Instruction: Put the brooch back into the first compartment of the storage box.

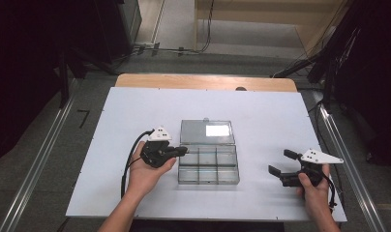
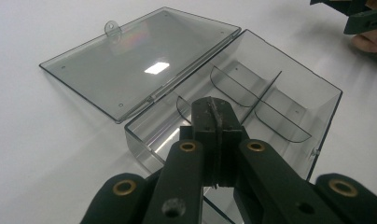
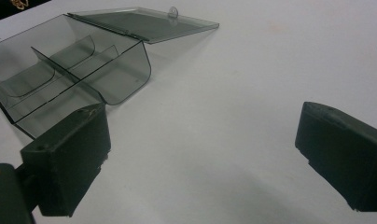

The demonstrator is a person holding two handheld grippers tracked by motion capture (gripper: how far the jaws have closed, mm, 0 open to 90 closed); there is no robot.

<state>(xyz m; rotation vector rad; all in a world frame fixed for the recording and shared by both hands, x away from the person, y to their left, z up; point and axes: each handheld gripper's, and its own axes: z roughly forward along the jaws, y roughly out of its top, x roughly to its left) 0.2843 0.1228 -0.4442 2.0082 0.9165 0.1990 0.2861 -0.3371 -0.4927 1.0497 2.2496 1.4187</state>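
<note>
Looking down from the high view, my left gripper (image 1: pixel 181 150) sits at the left edge of the clear plastic box (image 1: pixel 208 166), fingers pressed flat together with nothing between them. From the left gripper view those closed fingers (image 2: pixel 213 122) hover just over the near wall of the box, pointing into it. My right gripper (image 1: pixel 279 163) is well off to the right of the box, fingers spread wide apart, nothing in them; the right gripper view shows bare desk between the 2 pads.

The box sits near the middle of the desk (image 1: pixel 261 111). It's a smoky see-through case standing open, lid (image 1: pixel 206 131) folded all the way back and lying flat on the far side, joined along the hinge. There's a little latch tab (image 2: pixel 111 28) on the lid's free edge. Inside, thin dividers (image 2: pixel 252 100) split it up: 1 long one running lengthwise plus curved cross pieces. Every compartment I can see is empty.

The desk top is plain white with a wooden strip (image 1: pixel 205 81) showing along its far edge. Past that, a grey floor, some cables (image 1: pixel 174 49) trailing across it, metal rails (image 1: pixel 36 169) down both sides and dark gear in the corners.
</note>
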